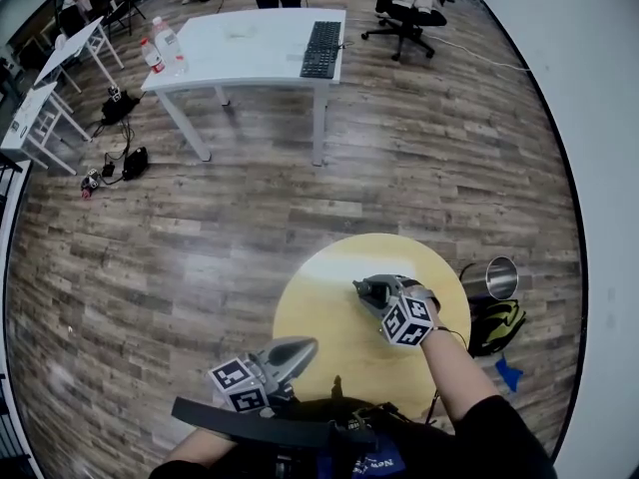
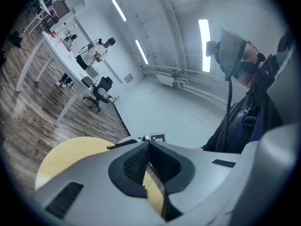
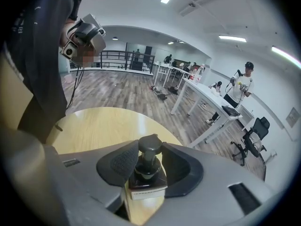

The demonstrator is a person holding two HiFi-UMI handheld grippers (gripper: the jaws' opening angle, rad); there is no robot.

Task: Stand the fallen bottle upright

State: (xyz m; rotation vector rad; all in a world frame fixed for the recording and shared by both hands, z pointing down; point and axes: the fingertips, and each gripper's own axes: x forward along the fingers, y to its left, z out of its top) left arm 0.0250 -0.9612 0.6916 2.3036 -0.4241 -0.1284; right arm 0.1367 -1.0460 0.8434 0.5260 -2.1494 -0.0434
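A small dark bottle (image 3: 147,177) with a black cap and a white label sits between the pads of my right gripper (image 3: 149,147), which is shut on it above the round yellow table (image 3: 108,124). In the head view the right gripper (image 1: 363,288) hovers over the middle of the table (image 1: 319,317) and hides the bottle. My left gripper (image 1: 306,348) hangs at the table's near left edge, pointing level. Its jaws meet at the tips with nothing between them (image 2: 149,144).
A steel bin (image 1: 500,277) and a yellow-black bag (image 1: 496,325) stand on the wooden floor right of the table. Farther off is a white desk (image 1: 250,43) with a keyboard (image 1: 321,48) and bottles (image 1: 165,43), then an office chair (image 1: 404,8).
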